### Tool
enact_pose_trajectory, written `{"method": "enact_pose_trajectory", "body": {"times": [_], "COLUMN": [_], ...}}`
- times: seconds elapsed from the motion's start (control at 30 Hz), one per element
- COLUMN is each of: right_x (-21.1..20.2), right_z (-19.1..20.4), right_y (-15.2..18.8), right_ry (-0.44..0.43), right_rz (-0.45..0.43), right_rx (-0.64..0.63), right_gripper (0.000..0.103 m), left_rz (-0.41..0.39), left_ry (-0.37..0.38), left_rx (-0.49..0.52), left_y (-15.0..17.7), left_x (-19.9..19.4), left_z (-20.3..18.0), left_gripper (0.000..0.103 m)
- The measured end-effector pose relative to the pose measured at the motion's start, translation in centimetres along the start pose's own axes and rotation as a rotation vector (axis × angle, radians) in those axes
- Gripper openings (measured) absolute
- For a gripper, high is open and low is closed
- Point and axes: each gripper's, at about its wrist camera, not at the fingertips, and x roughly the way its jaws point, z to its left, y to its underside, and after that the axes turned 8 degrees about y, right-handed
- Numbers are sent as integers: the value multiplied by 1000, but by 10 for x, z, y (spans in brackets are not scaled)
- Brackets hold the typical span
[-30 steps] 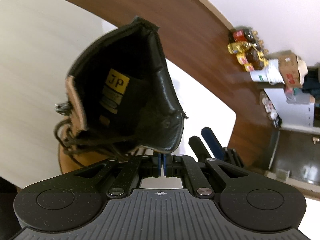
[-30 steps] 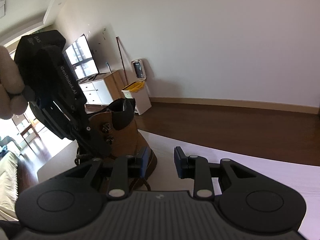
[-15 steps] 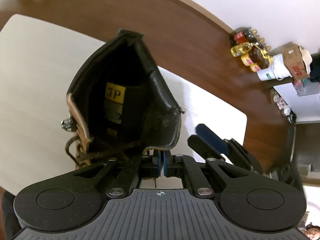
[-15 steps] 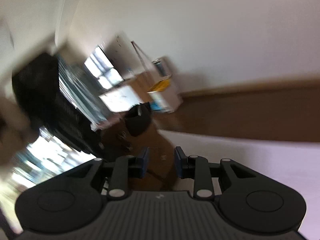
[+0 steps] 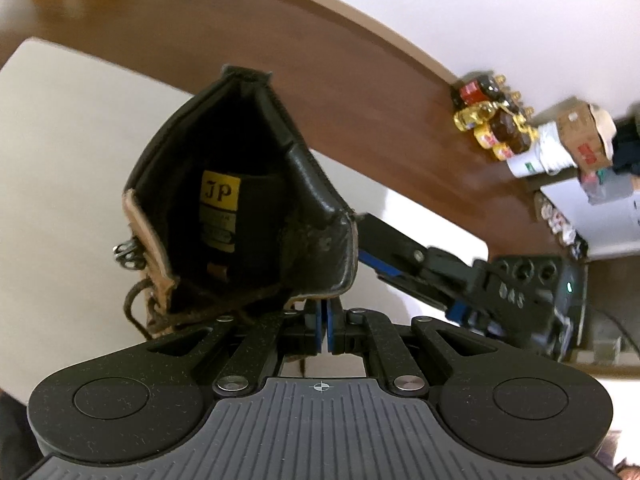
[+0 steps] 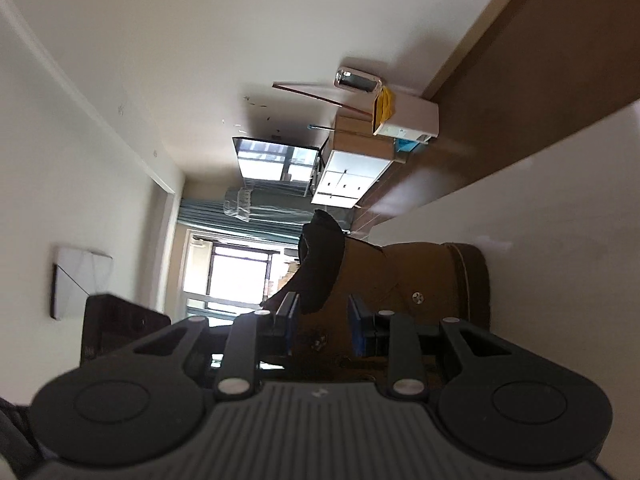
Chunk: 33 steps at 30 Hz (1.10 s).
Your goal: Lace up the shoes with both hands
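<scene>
A tan lace-up boot [image 5: 248, 216] with black lining and a yellow JP label stands on the white table [image 5: 60, 160]. Its collar opens toward the left wrist camera. My left gripper [image 5: 325, 320] is shut just under the collar's near corner, and a dark lace [image 5: 224, 306] runs from the eyelets to its pads. My right gripper [image 5: 372, 244] reaches in from the right against the collar's outer side. In the right wrist view the right gripper [image 6: 322, 320] is open. The boot [image 6: 400, 276] and its black collar [image 6: 320, 256] sit between the fingers.
The white table's [image 6: 560, 240] edge runs close behind the boot, with brown wooden floor [image 5: 320, 52] beyond. Bottles [image 5: 492, 120] and cardboard boxes [image 5: 580, 128] stand by the far wall. A cabinet [image 6: 352, 176] and a bin with a yellow bag [image 6: 404, 116] are far off.
My right gripper has rolled about a quarter turn and moved in to the boot, so its open fingers now straddle the collar. The left gripper stays shut at the collar corner.
</scene>
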Motion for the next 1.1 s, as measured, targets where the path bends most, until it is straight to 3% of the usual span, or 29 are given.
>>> {"method": "enact_pose_trajectory", "body": {"times": [0.4, 0.63, 0.67, 0.73, 0.77, 0.97, 1.03, 1.1], "right_x": [32, 29, 29, 29, 28, 22, 17, 13], "right_z": [-2, 10, 12, 15, 15, 20, 21, 22], "right_y": [-4, -12, -13, -12, -12, -4, -5, -7], "right_ry": [-23, 2, 6, 9, -3, 15, 21, 26], "right_rz": [94, 136, 145, 157, 159, 86, 55, 25], "right_rx": [4, -91, -104, -118, -113, -101, -101, -100], "right_gripper": [30, 28, 19, 11, 2, 2, 2, 2], "left_rz": [-67, -69, -72, -73, -74, -61, -32, -10], "left_ry": [12, 8, 8, 11, 13, 24, 40, 47], "left_rx": [-20, -10, -13, -17, -19, 2, 5, 15], "left_y": [2, 5, 5, 7, 8, 8, 10, 13], "left_x": [-9, -14, -16, -16, -17, -13, -10, -8], "left_z": [6, 9, 11, 12, 13, 12, 12, 11], "left_gripper": [3, 3, 3, 3, 4, 4, 11, 27]}}
